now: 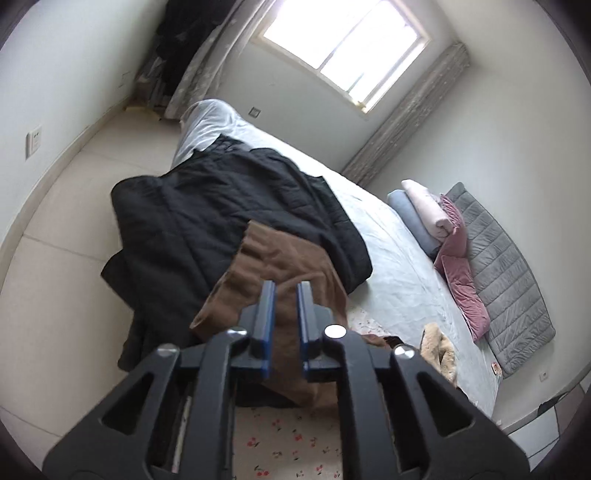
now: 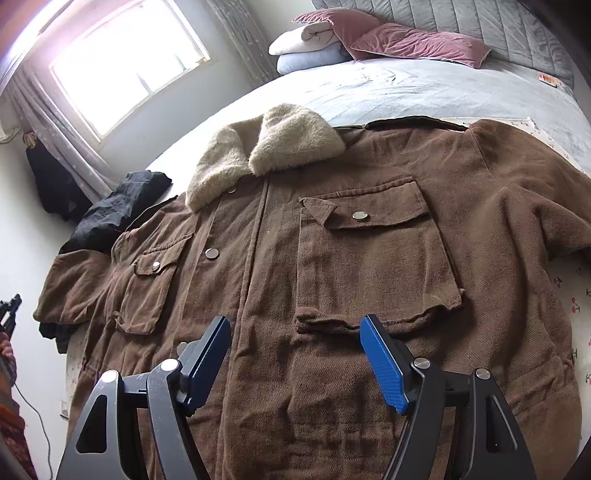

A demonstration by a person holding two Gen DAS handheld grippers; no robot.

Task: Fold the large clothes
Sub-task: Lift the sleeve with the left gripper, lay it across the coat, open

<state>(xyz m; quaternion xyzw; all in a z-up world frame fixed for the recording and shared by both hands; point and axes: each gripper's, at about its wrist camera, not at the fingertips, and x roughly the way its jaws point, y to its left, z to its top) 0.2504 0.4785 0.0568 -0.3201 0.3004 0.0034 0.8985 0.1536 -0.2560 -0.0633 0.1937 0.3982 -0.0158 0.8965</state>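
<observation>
Brown corduroy coat with cream fleece collar spread front-up on pale blue bed sheet. Right gripper wide apart, empty, above the lower front. Left gripper narrowed over a sleeve, grip uncertain. Probably first fold: sleeve inward next.

Bed with pale blue sheet, brown jacket spread flat on it, black quilted garment beside, pink pillow and folded blankets at headboard
</observation>
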